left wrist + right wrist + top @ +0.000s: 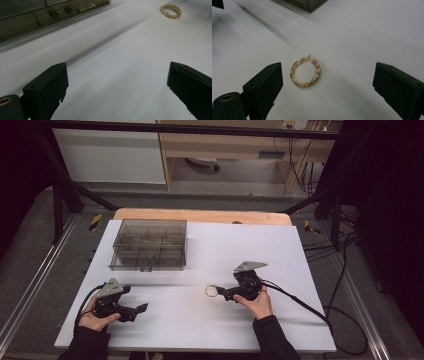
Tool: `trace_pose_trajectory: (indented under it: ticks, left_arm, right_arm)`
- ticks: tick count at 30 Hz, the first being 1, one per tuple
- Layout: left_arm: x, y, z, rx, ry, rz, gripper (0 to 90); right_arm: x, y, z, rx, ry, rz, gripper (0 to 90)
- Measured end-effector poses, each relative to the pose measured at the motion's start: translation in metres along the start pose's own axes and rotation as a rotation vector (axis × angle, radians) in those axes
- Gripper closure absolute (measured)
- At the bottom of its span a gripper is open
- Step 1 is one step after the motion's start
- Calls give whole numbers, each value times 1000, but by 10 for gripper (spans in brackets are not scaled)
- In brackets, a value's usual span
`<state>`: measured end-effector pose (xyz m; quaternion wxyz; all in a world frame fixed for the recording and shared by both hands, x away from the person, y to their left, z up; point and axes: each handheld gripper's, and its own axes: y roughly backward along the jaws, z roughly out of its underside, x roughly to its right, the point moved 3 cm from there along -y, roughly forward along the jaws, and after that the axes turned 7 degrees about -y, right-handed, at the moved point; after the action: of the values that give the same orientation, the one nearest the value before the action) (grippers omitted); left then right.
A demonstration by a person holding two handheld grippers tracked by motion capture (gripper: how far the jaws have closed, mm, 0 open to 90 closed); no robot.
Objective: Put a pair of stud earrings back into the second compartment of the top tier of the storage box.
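My right tool is spread, with the gold bracelet lying flat on the white tabletop between its jaws, untouched. My left tool is spread and empty.

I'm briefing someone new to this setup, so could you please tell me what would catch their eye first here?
The gold bracelet stands out, lying closed in a ring on the white table just ahead of the right gripper, whose fingers stand open either side of it without touching. Behind it to the left sits a smoky clear compartment box, while the left gripper rests open near the front left edge.
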<state>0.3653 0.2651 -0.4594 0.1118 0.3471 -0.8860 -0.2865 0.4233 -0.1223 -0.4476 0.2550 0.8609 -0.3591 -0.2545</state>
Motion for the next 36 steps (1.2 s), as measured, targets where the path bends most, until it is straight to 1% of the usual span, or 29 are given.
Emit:
trace_pose_trajectory:
  ticks: [3,4,5,6,7,8,9,10,11,12,14,16,18,19,20,22,23,24,25,28,31,36]
  left_arm:
    - [0,0,0,0,0,1,33]
    - [0,0,0,-1,0,1,33]
    - [0,0,0,-1,-1,2,33]
    - [0,0,0,-1,0,2,33]
    - [0,0,0,0,0,2,33]
    - [0,0,0,0,0,2,33]
    - [0,0,0,0,0,2,33]
    - [0,-1,0,-1,-1,3,33]
    - [0,-1,0,-2,-1,3,33]
    - [0,-1,0,-2,0,3,33]
    - [0,-1,0,-1,0,3,33]
    - [0,-1,0,-2,-1,4,33]
    - [0,-1,1,-3,-1,4,33]
    - [0,-1,1,-3,-1,4,33]
    - [0,-1,1,-3,0,4,33]
    - [0,-1,0,-2,0,4,33]
    - [0,-1,0,0,2,3,33]
    - [0,-1,0,1,3,5,33]
    - [0,-1,0,1,3,5,33]
    - [0,-1,0,-1,2,5,33]
    - [0,-1,0,-2,1,5,33]
    - [1,-1,0,-2,1,4,33]
  right_arm:
    - [-3,-5,-3,-13,12,6,139]
    - [-5,-7,-5,-15,17,0,178]
    - [-5,-7,-5,-15,17,0,178]
    - [-7,-11,-6,-29,17,5,212]
    - [-7,-11,-6,-29,17,5,212]
    - [-8,-14,-7,-40,28,9,246]
    - [-8,-14,-7,-40,28,9,246]
    - [-10,-17,-7,-53,40,5,295]
    - [-10,-17,-7,-53,40,5,295]
    - [-10,-20,-7,-58,37,10,348]
    - [-10,-20,-7,-58,39,14,363]
    - [-10,-22,-7,-70,41,27,421]
    - [-11,-24,-6,-79,35,31,489]
    - [-11,-24,-6,-79,35,31,489]
    - [-12,-26,-6,-90,23,27,535]
    - [-11,-27,-6,-97,13,29,575]
    - [-11,-27,-6,-97,13,29,575]
    - [-11,-28,-5,-107,10,34,612]
    - [-11,-28,-5,-107,10,34,612]
    - [-11,-29,-3,-119,6,34,653]
    - [-11,-29,-2,-134,-13,35,702]
    - [-12,-31,-2,-131,-35,37,766]
